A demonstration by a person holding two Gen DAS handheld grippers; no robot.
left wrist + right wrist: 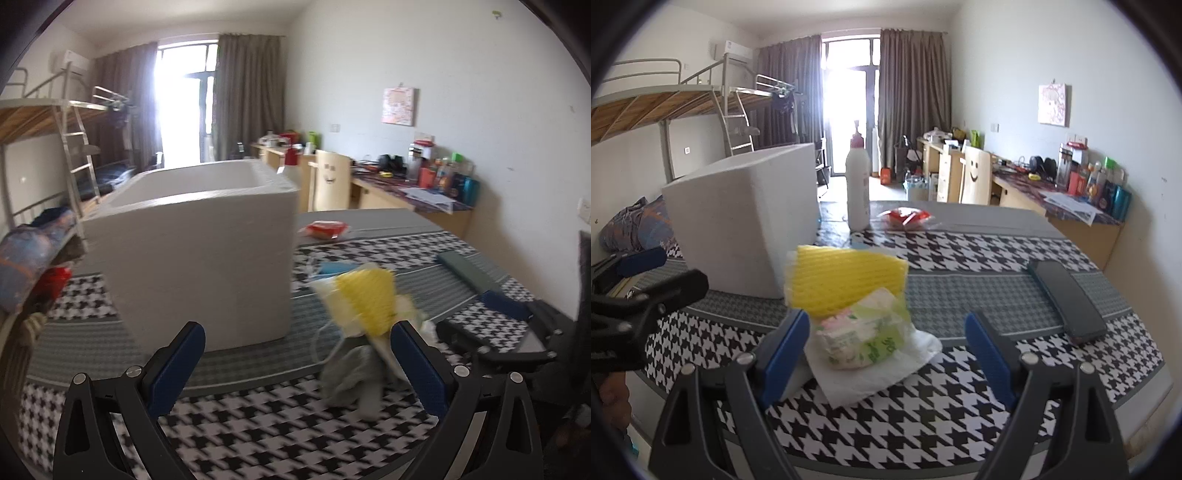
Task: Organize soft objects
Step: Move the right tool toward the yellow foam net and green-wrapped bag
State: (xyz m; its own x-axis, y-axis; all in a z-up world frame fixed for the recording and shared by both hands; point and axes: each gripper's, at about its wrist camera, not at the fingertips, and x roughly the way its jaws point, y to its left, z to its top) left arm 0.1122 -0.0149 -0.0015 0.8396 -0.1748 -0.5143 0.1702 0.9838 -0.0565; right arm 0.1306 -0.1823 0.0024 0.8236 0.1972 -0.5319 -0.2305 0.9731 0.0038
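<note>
My right gripper (886, 332) gapes wide, holding nothing; the tissue packet (864, 338) lies between its jaws, long axis crosswise. My left gripper (295, 350) also stands open and empty, the yellow sponge (367, 301) just ahead.

The tall white foam box (746, 221) blocks the left side of the houndstooth-patterned table (960, 387), with the yellow ribbed sponge (846, 280) just beside its near corner. In front of the sponge, the clear-wrapped tissue pack (864, 332) on a white paper napkin (871, 373) sits between the right gripper (886, 354)'s wide-apart fingers. Bare cloth lies open from there to the dark flat rectangular case (1067, 299), and the white plastic bottle (857, 184) and red packet (905, 218) stand well behind.
</note>
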